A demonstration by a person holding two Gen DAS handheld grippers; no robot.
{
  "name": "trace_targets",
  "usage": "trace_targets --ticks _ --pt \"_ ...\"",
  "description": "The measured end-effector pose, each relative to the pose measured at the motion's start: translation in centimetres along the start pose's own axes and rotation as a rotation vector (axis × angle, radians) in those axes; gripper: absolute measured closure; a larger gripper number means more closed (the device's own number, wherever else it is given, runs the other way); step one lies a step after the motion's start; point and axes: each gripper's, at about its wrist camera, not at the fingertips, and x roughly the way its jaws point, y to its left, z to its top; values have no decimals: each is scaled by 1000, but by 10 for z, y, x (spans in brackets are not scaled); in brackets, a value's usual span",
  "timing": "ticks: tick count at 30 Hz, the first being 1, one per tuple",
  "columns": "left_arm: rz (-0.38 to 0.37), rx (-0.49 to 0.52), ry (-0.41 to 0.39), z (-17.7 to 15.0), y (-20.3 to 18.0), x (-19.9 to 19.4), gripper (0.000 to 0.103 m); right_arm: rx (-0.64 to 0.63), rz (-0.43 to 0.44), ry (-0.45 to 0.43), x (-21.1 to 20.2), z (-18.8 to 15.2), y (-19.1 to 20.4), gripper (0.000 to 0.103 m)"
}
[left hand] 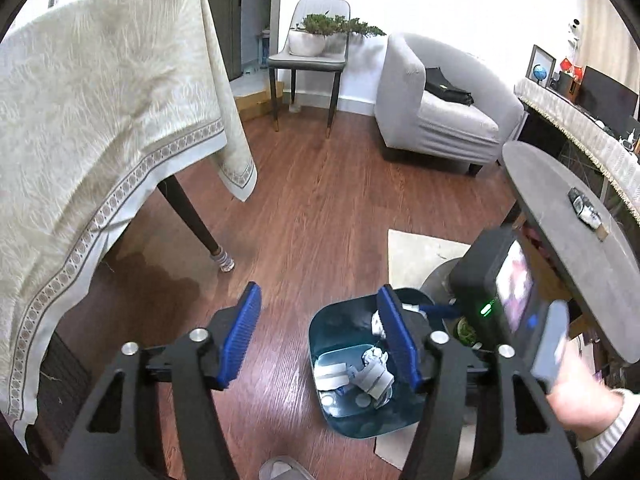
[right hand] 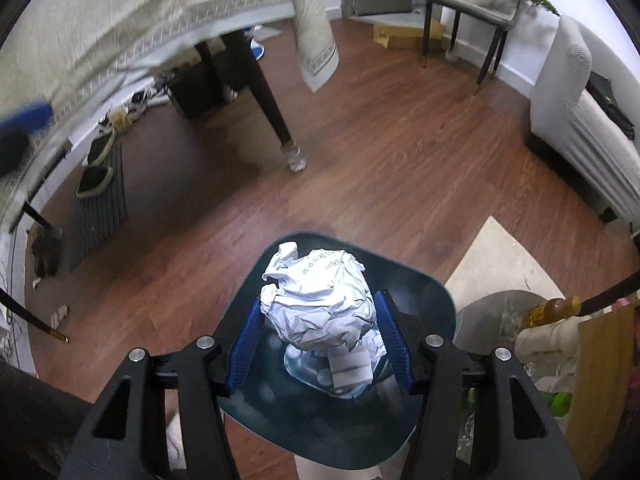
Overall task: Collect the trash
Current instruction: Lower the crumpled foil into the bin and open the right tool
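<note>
On my right wrist view the right gripper (right hand: 318, 340) has its blue pads (right hand: 245, 350) closed partway against a crumpled ball of white paper (right hand: 318, 302), one pad on each side of it. The ball sits directly above the dark teal trash bin (right hand: 434, 296), which stands on the wood floor (right hand: 380, 160) and already has crumpled paper and a white wrapper at its bottom. My left gripper (left hand: 320, 344) is spread wide with nothing between its pads, hovering over the floor just beside the bin (left hand: 320, 328); its right pad overlaps the bin's rim in view. The table with the cream tablecloth (left hand: 100, 100) is to the left, the grey armchair (left hand: 436, 108) well behind
</note>
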Motion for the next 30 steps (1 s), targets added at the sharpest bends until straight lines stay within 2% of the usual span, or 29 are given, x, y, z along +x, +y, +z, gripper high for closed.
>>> trace_targets --ticks 8,14,20,22,26,30 --pt "-46 -3 -51 18 -13 -21 58 -15 -25 79 25 -21 0 45" --pt "-60 10 -75 28 -28 -32 63 -43 -45 125 38 -38 -2 45" --pt "-64 13 -96 37 -36 -37 63 -63 -56 168 53 -53 -7 45" --pt "-62 18 -105 39 -39 -40 63 -71 -65 180 57 -59 -8 41" --pt "-61 19 -127 45 -45 -47 63 -78 -63 187 58 -67 -9 25" --pt "-56 17 -134 48 -45 -49 63 -90 -62 177 52 -71 -9 24"
